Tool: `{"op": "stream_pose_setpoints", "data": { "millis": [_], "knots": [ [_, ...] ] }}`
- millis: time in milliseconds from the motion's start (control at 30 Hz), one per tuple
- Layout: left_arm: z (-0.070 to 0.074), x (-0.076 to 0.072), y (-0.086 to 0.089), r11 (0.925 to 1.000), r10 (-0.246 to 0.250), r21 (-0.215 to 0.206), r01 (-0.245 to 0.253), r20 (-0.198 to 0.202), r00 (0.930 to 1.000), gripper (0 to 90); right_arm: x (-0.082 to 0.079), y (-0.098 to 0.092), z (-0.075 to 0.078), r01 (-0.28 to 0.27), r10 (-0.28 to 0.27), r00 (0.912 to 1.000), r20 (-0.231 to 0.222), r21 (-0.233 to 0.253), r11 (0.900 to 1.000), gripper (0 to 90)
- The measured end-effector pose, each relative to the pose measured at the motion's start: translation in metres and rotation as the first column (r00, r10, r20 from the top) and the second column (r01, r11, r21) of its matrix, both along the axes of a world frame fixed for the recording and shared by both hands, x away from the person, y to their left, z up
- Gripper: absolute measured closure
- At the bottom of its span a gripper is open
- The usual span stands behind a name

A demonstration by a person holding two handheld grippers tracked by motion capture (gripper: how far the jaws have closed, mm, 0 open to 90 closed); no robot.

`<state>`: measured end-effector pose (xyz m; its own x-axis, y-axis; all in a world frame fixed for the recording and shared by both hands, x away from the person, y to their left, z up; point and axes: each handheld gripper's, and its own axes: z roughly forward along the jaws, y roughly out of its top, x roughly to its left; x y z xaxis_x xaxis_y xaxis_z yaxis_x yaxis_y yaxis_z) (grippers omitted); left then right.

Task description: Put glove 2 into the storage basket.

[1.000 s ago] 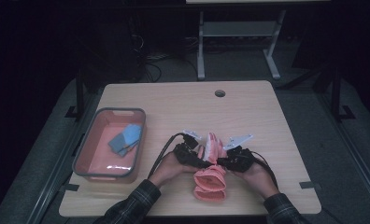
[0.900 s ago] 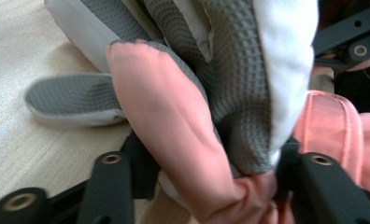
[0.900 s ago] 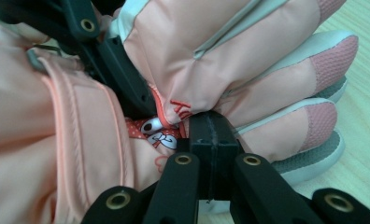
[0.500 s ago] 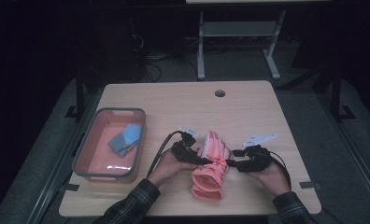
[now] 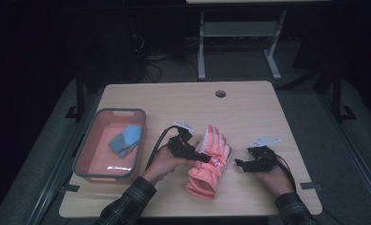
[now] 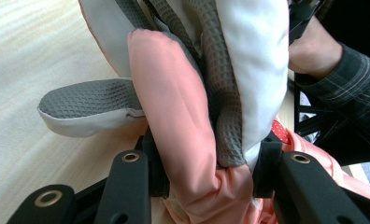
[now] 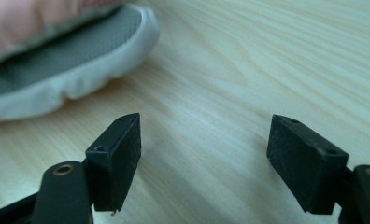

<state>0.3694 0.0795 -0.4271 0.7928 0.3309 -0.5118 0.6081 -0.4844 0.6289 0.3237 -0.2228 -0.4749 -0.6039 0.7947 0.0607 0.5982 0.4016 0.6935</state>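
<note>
A pink glove [image 5: 211, 161] with grey textured palm patches and white trim lies on the wooden table [image 5: 249, 112], fingers pointing away from me. My left gripper [image 5: 201, 157] is shut on its left side. In the left gripper view the jaws clamp the folded pink and grey fabric of the glove [image 6: 174, 102] at the left gripper [image 6: 206, 163]. My right gripper [image 5: 242, 165] rests on the table a short way right of the glove, open and holding nothing. In the right gripper view the right gripper [image 7: 204, 144] has bare wood between its jaws, and a glove fingertip [image 7: 57, 70] lies at the upper left.
A pink tray with a grey rim [image 5: 109, 112] sits at the left of the table and holds folded blue cloth [image 5: 126, 138]. A cable hole [image 5: 220, 93] is near the far edge. A metal stand [image 5: 240, 33] is on the floor beyond the table.
My right gripper has let go of the glove and moved off to the right, open. The left gripper has kept its hold, and the glove now lies more stretched out.
</note>
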Motion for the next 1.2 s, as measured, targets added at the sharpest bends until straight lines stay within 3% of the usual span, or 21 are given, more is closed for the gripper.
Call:
{"op": "stream_pose_setpoints", "data": {
  "millis": [167,300,700,900,1200],
  "knots": [
    [0.016,0.002,0.006,1.0000,0.005,-0.008,-0.005,0.015,0.9999,59.3,-0.003,0.002,-0.007,-0.006,0.005,0.9983,0.058,0.014,1.000,20.3],
    [0.031,0.004,0.015,0.9996,0.021,-0.022,-0.020,0.034,0.9992,59.1,-0.002,0.003,-0.007,0.010,-0.010,0.9987,0.049,0.010,1.000,15.6],
    [0.072,0.010,0.052,0.9980,0.064,-0.002,-0.064,0.067,0.9957,58.9,-0.002,0.003,-0.007,0.024,-0.024,0.9987,0.046,0.009,1.000,13.8],
    [0.090,0.013,0.082,0.9940,0.109,0.002,-0.109,0.078,0.9910,58.9,-0.002,0.003,-0.007,0.024,-0.025,0.9987,0.045,0.009,1.000,13.8],
    [0.115,0.016,0.144,0.9795,0.201,-0.007,-0.201,0.090,0.9755,58.8,-0.002,0.003,-0.007,0.030,-0.031,0.9985,0.046,0.011,0.999,13.8]
  ]
}}
